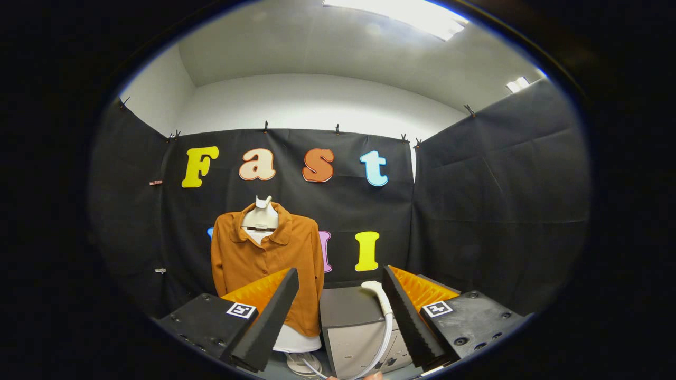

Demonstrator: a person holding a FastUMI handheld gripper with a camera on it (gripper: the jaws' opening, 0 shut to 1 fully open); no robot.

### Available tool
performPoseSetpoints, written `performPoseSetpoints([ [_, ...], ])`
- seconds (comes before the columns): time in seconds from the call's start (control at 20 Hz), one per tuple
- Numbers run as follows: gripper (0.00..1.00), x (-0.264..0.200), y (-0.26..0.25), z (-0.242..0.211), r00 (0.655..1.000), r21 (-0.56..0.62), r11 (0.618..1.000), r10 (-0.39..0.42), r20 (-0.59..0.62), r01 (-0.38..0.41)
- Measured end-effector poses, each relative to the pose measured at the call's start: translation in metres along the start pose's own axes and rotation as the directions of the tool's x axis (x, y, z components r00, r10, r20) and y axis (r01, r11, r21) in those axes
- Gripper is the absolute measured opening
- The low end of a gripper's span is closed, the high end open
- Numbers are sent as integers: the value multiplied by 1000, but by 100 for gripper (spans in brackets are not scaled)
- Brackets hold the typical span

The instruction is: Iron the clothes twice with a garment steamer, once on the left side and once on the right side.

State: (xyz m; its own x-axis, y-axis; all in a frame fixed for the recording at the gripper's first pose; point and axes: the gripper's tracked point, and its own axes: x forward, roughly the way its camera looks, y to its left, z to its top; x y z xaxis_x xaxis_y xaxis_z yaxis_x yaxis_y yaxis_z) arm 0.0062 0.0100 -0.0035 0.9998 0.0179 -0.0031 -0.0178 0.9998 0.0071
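Garment steamer (381, 306): pale curved handle with trailing hose, resting against the top of a grey box-shaped unit (351, 330) just right of the orange shirt (266, 269) on its dress form; gripper (338, 316) fingers spread wide apart, empty, the handle between them nearer the right finger. Likely light, rigid and smooth, hose tugging back; best gripped mid-handle. Steamer head and hose end hidden behind the right finger; shirt's lower hem covered by the left.

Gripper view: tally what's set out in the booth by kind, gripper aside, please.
Orange shirt on the mannequin: 1
White mannequin: 1
Grey steamer box: 1
White steamer head with hose: 1
Total: 4
The gripper is open, holding nothing.
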Motion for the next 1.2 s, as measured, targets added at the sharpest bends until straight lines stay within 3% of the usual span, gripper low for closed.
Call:
performPoseSetpoints([
  [0.25,98,29,2,-18,999,-16,1000,8,-32,-9],
  [0.55,98,111,-35,-85,968,-40,999,11,-252,-22],
  [0.7,99,153,-66,-137,922,-32,999,-1,-387,-13],
  [0.9,99,197,-97,-220,825,-3,1000,3,-565,-6],
  [1.2,99,244,-144,-307,729,-19,1000,-31,-684,25],
])
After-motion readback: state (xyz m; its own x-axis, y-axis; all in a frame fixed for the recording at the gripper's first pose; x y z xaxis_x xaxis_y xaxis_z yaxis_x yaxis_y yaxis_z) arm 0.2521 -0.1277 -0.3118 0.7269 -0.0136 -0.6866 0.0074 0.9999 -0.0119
